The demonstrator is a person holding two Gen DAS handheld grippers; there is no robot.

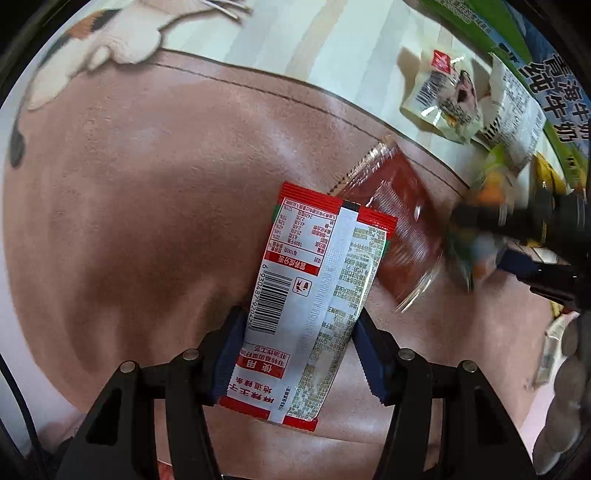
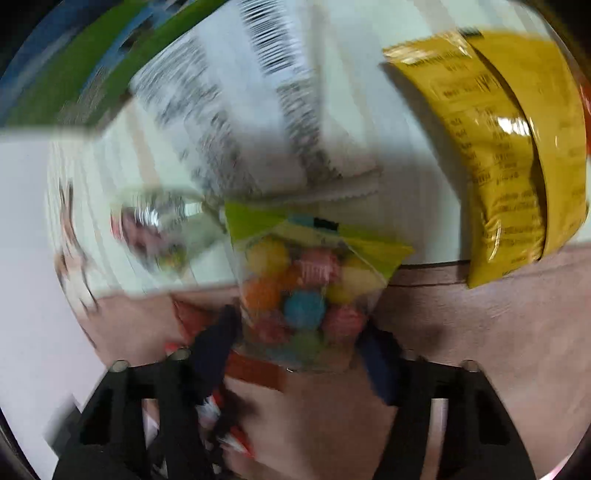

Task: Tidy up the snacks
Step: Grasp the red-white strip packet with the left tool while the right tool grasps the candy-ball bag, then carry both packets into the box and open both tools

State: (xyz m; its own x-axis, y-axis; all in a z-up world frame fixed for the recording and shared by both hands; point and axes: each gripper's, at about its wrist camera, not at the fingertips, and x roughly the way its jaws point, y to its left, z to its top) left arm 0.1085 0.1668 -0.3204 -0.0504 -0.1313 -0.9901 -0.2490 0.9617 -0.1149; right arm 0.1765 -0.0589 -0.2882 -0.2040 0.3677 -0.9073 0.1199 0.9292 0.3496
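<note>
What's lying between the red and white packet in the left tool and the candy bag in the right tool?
In the left wrist view, a clear-edged dark red sachet lies between the red and white packet and the blurred candy bag.

Home setting being suggested. Soft pinkish-brown plush mat with dark stitched border (image 1: 147, 206) being used as work surface, pale striped covering (image 1: 314, 48) lying beyond. Calico cat figure in white, orange, black (image 1: 110, 33) being shown at edge. Green-blue milk carton with printed characters (image 1: 546, 77) and retail snack packets being kept alongside.
</note>
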